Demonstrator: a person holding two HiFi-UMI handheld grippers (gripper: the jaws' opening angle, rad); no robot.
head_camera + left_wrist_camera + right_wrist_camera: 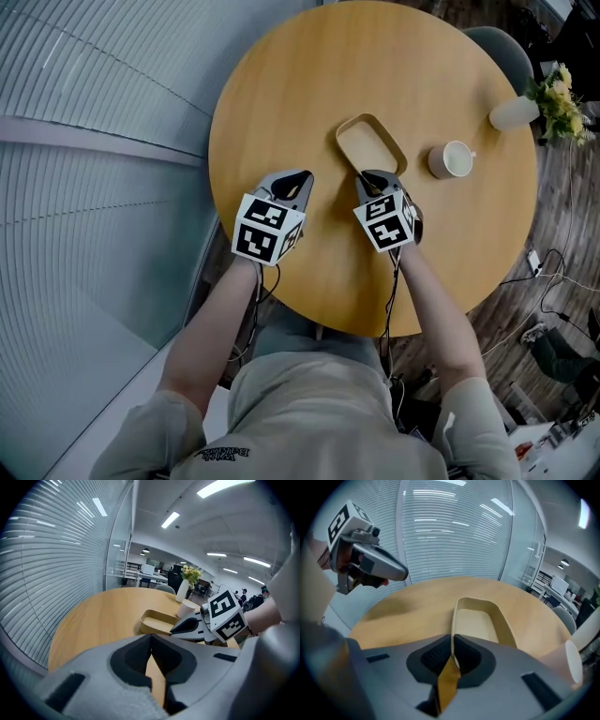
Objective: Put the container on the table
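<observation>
A shallow beige container point(371, 145) lies on the round wooden table point(281, 103) near its middle. My right gripper point(367, 176) is shut on the container's near rim. In the right gripper view the thin wall of the container point(480, 620) runs straight into the closed jaws of that gripper point(452, 645). My left gripper point(302, 178) hovers over the table just left of the container, shut and holding nothing. From the left gripper view, the container point(159, 622) sits ahead and to the right of the left gripper point(151, 640), with the right gripper point(192, 624) at its near end.
A white cup point(452, 159) stands right of the container, close to it. A white vase with yellow flowers point(525, 111) is at the table's far right edge. A grey chair point(502, 47) is tucked behind the table. A slatted glass wall runs along the left.
</observation>
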